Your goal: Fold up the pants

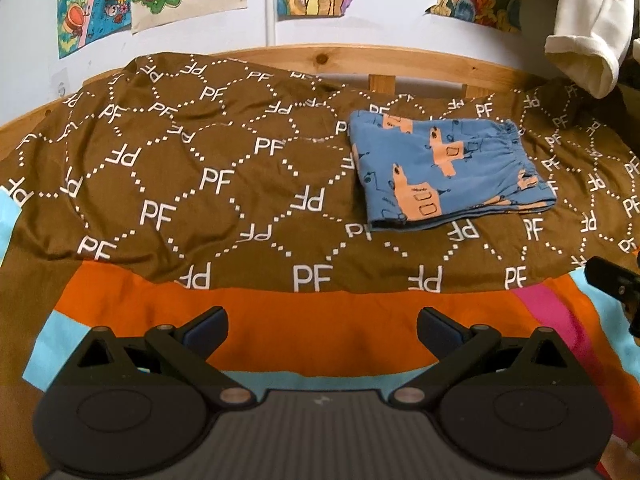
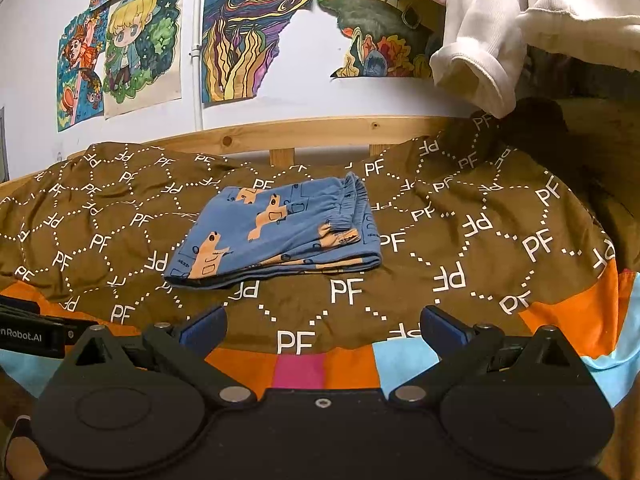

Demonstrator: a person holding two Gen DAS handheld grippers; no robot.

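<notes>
Blue pants with an orange print (image 1: 444,170) lie folded into a flat square on the brown "PF" blanket (image 1: 192,184), with the elastic waistband at the far right. They also show in the right wrist view (image 2: 280,230). My left gripper (image 1: 322,330) is open and empty, held back over the orange strip near the bed's front edge. My right gripper (image 2: 322,330) is open and empty, also held back from the pants. Part of the right gripper shows at the right edge of the left wrist view (image 1: 616,280).
A wooden bed rail (image 1: 360,60) runs behind the blanket, with drawings on the wall (image 2: 240,32) above. White clothing (image 2: 500,40) hangs at the upper right. The blanket's front edge has orange, light blue and pink blocks (image 2: 300,368).
</notes>
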